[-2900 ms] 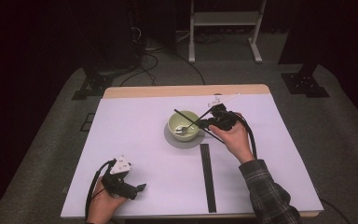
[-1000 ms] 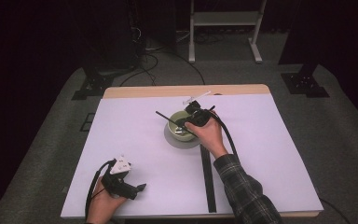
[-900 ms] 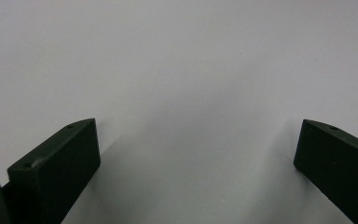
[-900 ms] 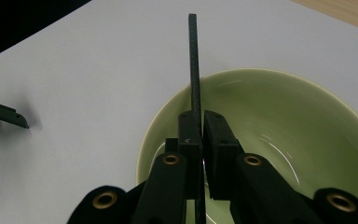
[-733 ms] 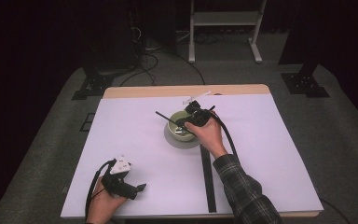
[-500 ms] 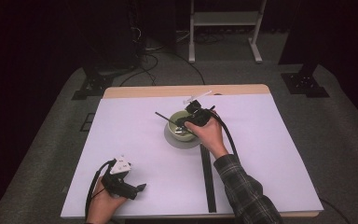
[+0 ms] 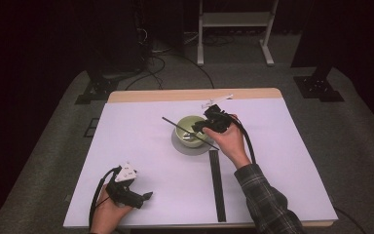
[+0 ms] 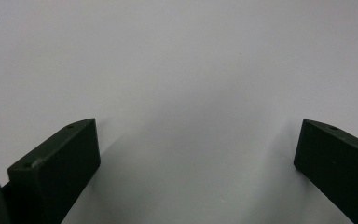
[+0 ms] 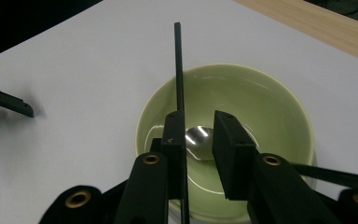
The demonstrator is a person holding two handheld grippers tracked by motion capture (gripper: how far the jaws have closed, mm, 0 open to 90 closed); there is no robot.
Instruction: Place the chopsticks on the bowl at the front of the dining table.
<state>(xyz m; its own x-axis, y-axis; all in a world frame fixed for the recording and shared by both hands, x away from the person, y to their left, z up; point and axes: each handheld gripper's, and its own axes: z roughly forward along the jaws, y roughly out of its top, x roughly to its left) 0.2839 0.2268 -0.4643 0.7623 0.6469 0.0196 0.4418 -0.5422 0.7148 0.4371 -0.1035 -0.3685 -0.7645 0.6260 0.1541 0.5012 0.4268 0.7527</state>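
hovering over a green bowl (image 9: 242, 107), right gripper (image 9: 199, 135) parted beside a black stick (image 9: 179, 70), left gripper (image 8: 196, 154) wide apart, no readable writing

The person's right forearm wears a dark plaid sleeve (image 7: 265, 202), grey-green checks as far as the dim high view lets one tell. The left hand (image 7: 108, 212) is bare to the wrist. Each hand-held gripper is black. The left hand-held gripper (image 7: 146, 196) carries a pale grey three-cornered plate (image 7: 125, 172) with small dark marks on top, and a black cable (image 7: 97, 195) loops from its rear. The right hand-held gripper (image 9: 196, 135) has blocky matt black pads (image 9: 227, 140) on flat linkage arms pinned with brass-coloured rivets (image 9: 151, 159); a thick black cable (image 7: 246, 141) trails from it.
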